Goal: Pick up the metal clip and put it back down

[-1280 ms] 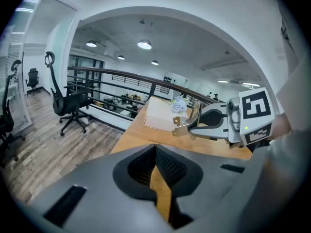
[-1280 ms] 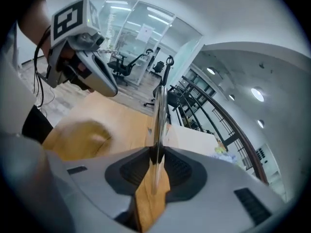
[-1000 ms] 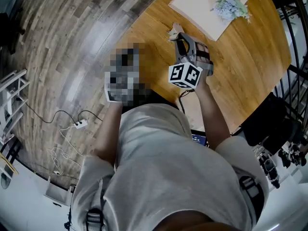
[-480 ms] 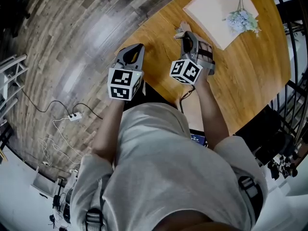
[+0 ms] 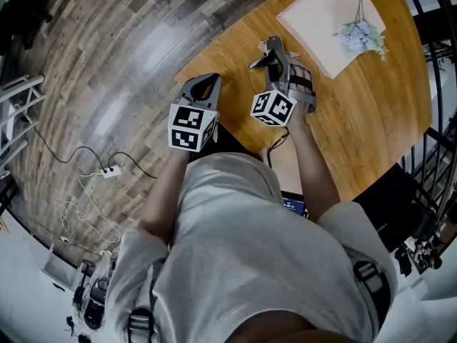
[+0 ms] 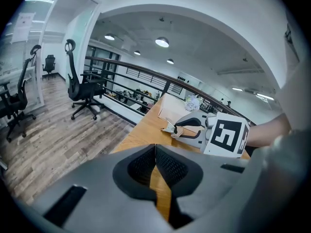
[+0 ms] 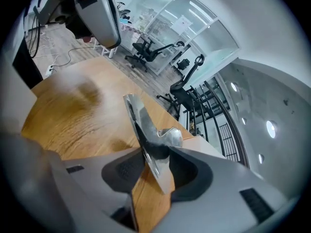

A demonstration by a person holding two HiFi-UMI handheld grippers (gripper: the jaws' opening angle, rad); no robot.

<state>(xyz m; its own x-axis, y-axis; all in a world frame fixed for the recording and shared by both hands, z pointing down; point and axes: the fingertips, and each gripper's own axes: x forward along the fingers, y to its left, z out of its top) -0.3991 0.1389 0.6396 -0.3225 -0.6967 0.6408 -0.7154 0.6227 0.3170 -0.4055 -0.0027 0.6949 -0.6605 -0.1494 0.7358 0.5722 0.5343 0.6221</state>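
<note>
The metal clip [image 7: 148,130] is a shiny bent plate with a wire loop. It stands tilted over the wooden table [image 5: 371,113], between the jaws of my right gripper [image 7: 150,165]. Those jaws have just been opening: bare wood shows between the left pad and the plate, so the pads no longer pinch it. In the head view the right gripper [image 5: 265,54] points at the table's far part with the clip [image 5: 273,46] at its tip. My left gripper [image 5: 202,84] hovers at the table's left corner, shut and empty [image 6: 155,152]. It looks across at the right gripper [image 6: 190,128].
A pale mat [image 5: 321,20] with a sprig of blue flowers [image 5: 360,38] lies just beyond the clip. The table's left edge drops to wooden floor with a cable and power strip [image 5: 111,171]. A black railing [image 5: 439,141] runs on the right. Office chairs [image 6: 82,89] stand off to the left.
The right gripper's jaws stand wider apart than half a second ago and have sunk a little toward the table. The left gripper has barely moved.
</note>
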